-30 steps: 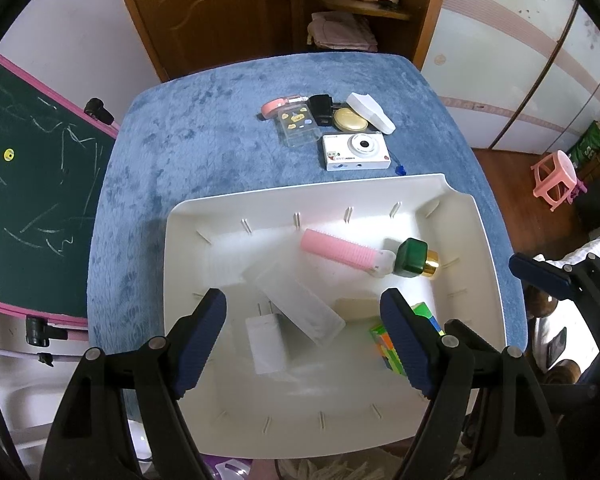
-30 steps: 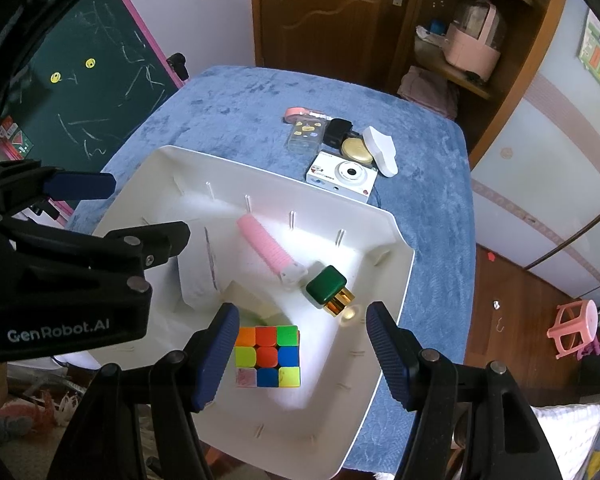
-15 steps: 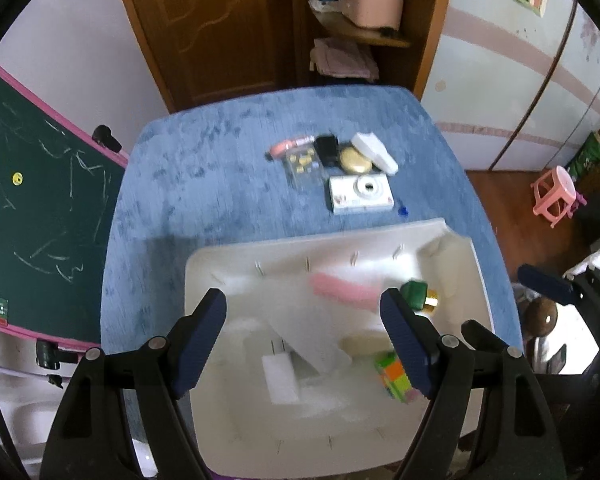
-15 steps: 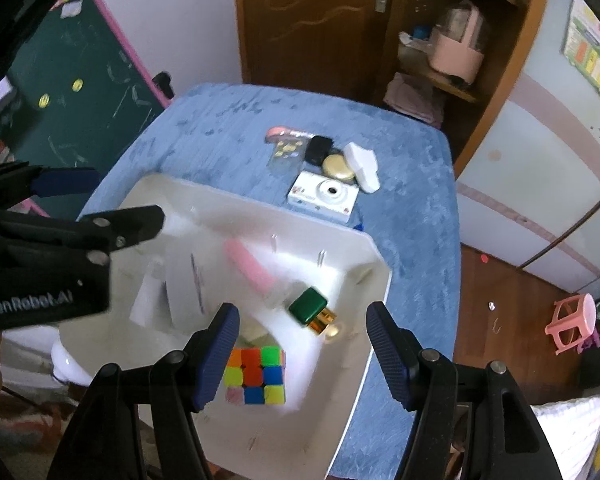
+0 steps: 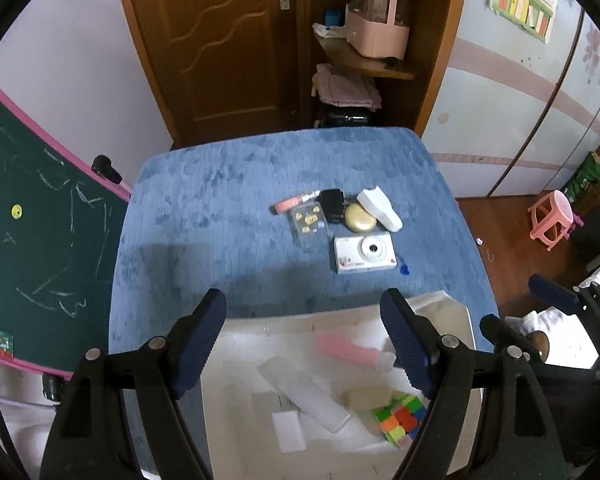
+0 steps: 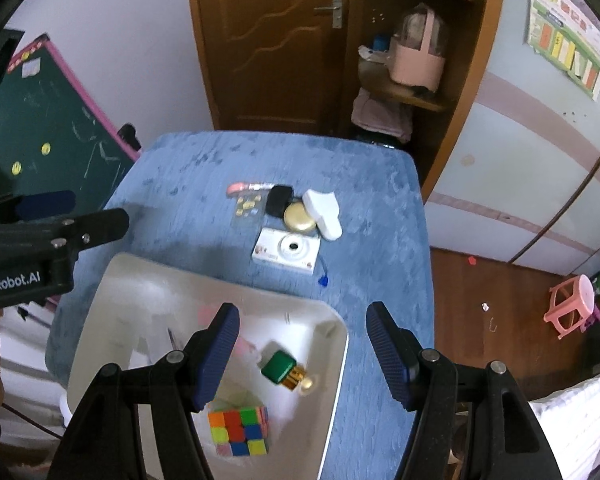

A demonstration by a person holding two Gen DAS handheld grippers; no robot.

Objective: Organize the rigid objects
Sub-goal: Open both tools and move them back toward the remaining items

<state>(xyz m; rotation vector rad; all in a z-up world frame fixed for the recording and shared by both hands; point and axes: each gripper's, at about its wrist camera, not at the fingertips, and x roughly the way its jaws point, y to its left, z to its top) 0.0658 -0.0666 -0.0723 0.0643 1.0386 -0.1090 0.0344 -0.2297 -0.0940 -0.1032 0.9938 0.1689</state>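
Observation:
A white tray point(image 5: 244, 344) point(image 6: 120, 280) sits at the near end of the blue table. It holds a colour cube point(image 5: 400, 420) point(image 6: 240, 432), a pink tube point(image 5: 348, 350), a green-capped bottle point(image 6: 280, 366) and white boxes point(image 5: 304, 396). Farther out lie a white camera point(image 5: 364, 254) point(image 6: 288, 250), a gold compact point(image 5: 360, 218) point(image 6: 298, 216), a black item point(image 5: 332, 202), a white case point(image 5: 380, 208) and a clear card pack point(image 5: 310, 224). My left gripper point(image 5: 304, 344) and right gripper point(image 6: 302, 356) are open and empty, above the tray.
The blue table point(image 5: 220, 208) ends near a wooden door point(image 5: 224, 40) and a shelf with a pink basket point(image 5: 376, 32). A chalkboard point(image 5: 40, 240) stands at the left. A pink stool point(image 5: 552, 220) stands on the floor at the right.
Both grippers have risen and pulled back from the tray, so the tray now sits lower in both views and more of the table and room shows. Both stay open and empty.

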